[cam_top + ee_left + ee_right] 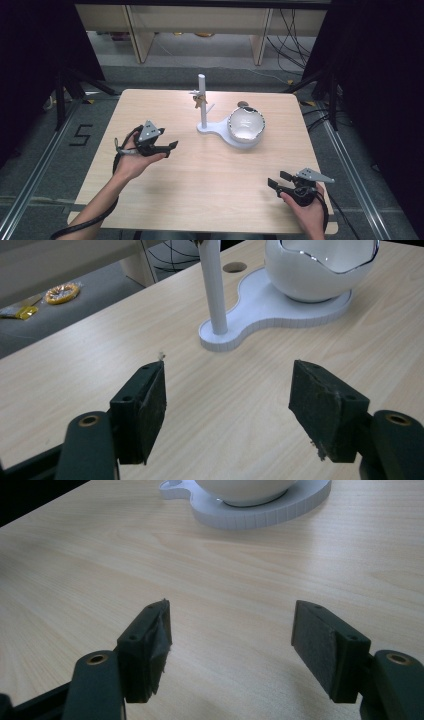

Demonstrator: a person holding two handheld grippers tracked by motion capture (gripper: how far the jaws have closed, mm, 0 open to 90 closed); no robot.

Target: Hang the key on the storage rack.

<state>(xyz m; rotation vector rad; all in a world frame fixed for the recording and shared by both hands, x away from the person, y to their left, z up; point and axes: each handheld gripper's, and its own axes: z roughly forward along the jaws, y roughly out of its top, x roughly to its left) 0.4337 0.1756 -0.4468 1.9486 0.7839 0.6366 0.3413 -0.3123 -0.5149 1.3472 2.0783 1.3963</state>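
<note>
I am holding the left gripper (170, 148) over the left part of the desk (215, 170), and its jaws are standing wide apart with nothing between them. It is pointing toward the white stand (272, 310), which is sitting near the far middle of the desk, with a thin post (212, 287) and a white bowl (320, 267) on its base. The right gripper (279, 181) is resting at the near right corner, also wide open and empty.

left gripper (227, 390) jaws wide apart, nothing between em | white stand base (272, 310) just ahead of the jaws, post (214, 287) upright on it | white bowl (320, 270) ahead-right | all on wooden table (100, 360)
</note>
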